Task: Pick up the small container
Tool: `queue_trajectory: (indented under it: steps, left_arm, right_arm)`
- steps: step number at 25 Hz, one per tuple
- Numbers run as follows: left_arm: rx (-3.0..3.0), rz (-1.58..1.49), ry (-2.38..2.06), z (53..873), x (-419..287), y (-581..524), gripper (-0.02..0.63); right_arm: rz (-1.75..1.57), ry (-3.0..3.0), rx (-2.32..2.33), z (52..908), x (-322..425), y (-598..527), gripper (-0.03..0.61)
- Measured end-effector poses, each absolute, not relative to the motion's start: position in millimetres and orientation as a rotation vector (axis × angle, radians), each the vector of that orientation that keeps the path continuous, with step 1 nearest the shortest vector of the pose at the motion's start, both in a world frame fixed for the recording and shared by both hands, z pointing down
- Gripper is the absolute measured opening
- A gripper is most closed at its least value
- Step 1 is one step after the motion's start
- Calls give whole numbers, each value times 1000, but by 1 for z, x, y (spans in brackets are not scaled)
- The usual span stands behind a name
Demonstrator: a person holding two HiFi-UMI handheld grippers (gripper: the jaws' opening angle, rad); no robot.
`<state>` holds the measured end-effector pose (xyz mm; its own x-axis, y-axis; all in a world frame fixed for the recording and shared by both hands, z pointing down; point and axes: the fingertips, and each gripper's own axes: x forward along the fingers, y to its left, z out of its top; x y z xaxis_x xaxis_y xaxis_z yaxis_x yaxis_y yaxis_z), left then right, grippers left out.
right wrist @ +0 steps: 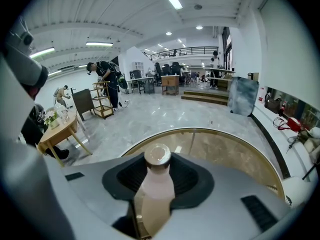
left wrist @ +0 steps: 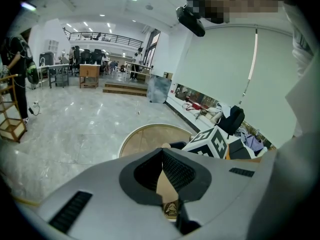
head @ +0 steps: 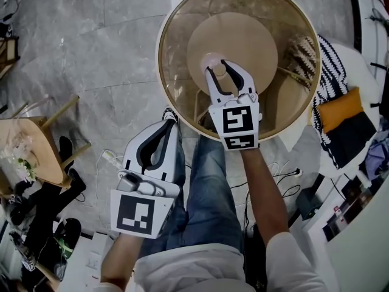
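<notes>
1. Pale pink and capped in a duller tone, the small container stands upright near the middle of the round glass desk, toward 12 o'clock in the head view.
2. The right tool reaches out over the desk from 6 o'clock. Its jaws sit on either side of the container's body and the ribbed pads appear to press its flanks, so I judge it to be gripping the bottle. The hold sits below the cap, probably because the wider body gives the pads more to bite on.
3. The container looks to be resting on the glass, so the lift itself seems not yet made.
4. The left tool has its jaws closed together with nothing between them. It hangs at about 7 o'clock off the desk's edge, beside the person's jeans-clad leg, likely parked out of the way since one tool is enough for so small a thing.
5. No brand or label shows on the container. The only print is the black-and-white square markers on the cube of each tool, which carry no words.
</notes>
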<state>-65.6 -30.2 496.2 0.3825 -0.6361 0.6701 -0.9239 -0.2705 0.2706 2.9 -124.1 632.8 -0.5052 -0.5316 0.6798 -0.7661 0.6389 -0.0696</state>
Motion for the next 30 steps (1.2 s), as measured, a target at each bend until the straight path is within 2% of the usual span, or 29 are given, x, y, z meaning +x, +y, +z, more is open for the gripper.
queue_trajectory:
  steps: [30]
  left_arm:
    - [2106, 575, -1319, 443, -64, -56, 18]
  right_arm:
    - [491, -2240, 984, 570, -2, -116, 147]
